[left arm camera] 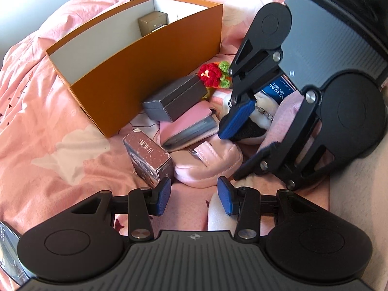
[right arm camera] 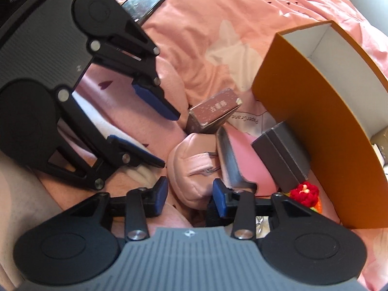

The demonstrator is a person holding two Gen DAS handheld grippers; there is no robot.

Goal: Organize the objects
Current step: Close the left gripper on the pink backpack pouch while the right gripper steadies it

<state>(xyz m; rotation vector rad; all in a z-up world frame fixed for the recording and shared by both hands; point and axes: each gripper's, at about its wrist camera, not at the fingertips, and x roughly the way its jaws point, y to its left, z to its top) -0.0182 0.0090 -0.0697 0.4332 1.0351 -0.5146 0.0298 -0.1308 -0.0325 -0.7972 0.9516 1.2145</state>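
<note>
Left wrist view: the left gripper [left arm camera: 194,197] hangs with jaws wide apart and empty above the pink pouch [left arm camera: 208,162]. The clutter lies piled beside the orange box [left arm camera: 145,60], whose open top leaves plenty of room inside.

Right wrist view: the right gripper [right arm camera: 190,198] straddles the pouch, jaws open, gripping nothing; the box wall crowds its right side.

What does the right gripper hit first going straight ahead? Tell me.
Probably the pink padded pouch: it sits directly between and ahead of the open right gripper fingers. Depth is unclear, but nothing nearer shows.
</note>
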